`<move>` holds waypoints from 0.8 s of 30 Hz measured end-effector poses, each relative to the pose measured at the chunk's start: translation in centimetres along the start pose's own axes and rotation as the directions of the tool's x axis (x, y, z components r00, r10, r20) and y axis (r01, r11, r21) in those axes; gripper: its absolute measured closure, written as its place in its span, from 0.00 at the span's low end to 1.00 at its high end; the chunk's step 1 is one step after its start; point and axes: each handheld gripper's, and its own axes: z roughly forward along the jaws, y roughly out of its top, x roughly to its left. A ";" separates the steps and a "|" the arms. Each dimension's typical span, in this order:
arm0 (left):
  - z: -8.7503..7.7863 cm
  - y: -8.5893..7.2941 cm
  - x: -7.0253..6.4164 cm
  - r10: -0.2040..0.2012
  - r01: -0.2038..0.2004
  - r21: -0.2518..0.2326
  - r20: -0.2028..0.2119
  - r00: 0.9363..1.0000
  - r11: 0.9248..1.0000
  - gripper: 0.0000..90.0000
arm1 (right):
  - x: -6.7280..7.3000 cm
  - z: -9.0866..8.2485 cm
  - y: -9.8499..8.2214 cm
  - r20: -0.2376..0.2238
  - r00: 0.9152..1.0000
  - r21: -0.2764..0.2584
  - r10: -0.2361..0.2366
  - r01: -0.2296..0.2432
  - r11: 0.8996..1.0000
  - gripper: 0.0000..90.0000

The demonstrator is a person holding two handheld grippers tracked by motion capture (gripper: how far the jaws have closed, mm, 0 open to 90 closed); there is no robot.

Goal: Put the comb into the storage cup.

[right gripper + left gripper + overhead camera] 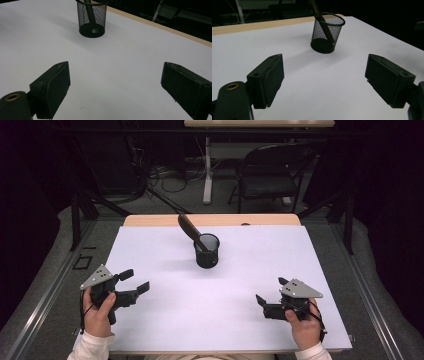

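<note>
Claws (135,281) apart; stick (192,232) leans far-left.

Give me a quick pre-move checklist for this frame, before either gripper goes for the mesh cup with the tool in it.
1. Left gripper open, nothing between its jaws: ok.
2. Right gripper open, nothing between its jaws: ok.
3. Mesh cup upright on the white table: ok.
4. Dark tool seated in the cup, handle leaning out toward the far left: ok.
5. Path from each gripper to the cup free of other things: ok.
6. What kind of tool it is and how its lower end sits in the cup: cannot tell.
</note>
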 end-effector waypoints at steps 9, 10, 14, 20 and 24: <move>0.5 -1.5 0.8 0.016 -0.016 0.003 -0.030 0.999 1.000 0.18 | -0.7 0.3 -1.4 0.028 0.999 0.008 0.017 -0.018 1.000 0.09; 0.5 -1.6 0.8 0.016 -0.016 0.005 -0.031 0.999 1.000 0.18 | -0.7 0.3 -1.6 0.031 0.999 0.012 0.019 -0.019 1.000 0.09; 0.8 -2.3 1.1 0.023 -0.023 0.016 -0.048 0.999 1.000 0.18 | -0.9 0.5 -2.0 0.040 0.999 0.016 0.021 -0.022 1.000 0.09; 1.1 -3.0 1.3 0.035 -0.034 0.021 -0.051 0.998 0.999 0.18 | -1.2 0.8 -2.5 0.054 0.998 0.021 0.019 -0.020 1.000 0.09; 1.3 -3.3 1.5 0.046 -0.045 0.027 -0.049 0.998 0.999 0.18 | -1.5 1.0 -3.0 0.068 0.998 0.030 0.015 -0.017 0.999 0.09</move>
